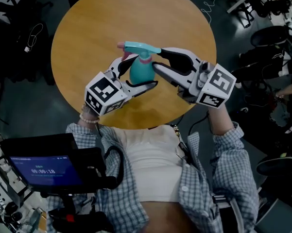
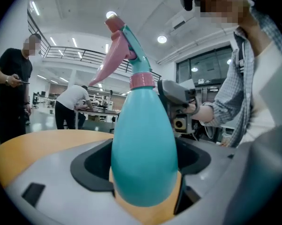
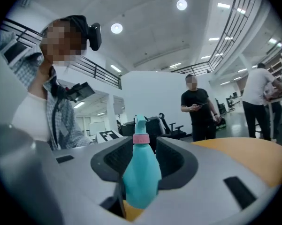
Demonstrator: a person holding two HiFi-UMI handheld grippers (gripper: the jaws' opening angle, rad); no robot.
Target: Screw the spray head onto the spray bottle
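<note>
A teal spray bottle (image 1: pixel 140 71) with a teal and pink spray head (image 1: pixel 138 46) on its pink collar (image 1: pixel 145 59) is held upright above the round wooden table (image 1: pixel 97 28). My left gripper (image 1: pixel 138 73) is shut on the bottle's body (image 2: pixel 143 158), which fills the space between its jaws. From the right, my right gripper (image 1: pixel 157 58) closes round the bottle's neck just under the collar (image 3: pixel 141 138), with the bottle (image 3: pixel 141 177) between its jaws. The contact of its far pad is hard to see. The spray head (image 2: pixel 124 46) points away to the left.
A screen on a stand (image 1: pixel 43 171) sits at the lower left by my body. Office chairs (image 1: pixel 272 38) and cables ring the table. A person in black (image 3: pixel 197 107) stands beyond the table, and another bends over a bench (image 2: pixel 72 102).
</note>
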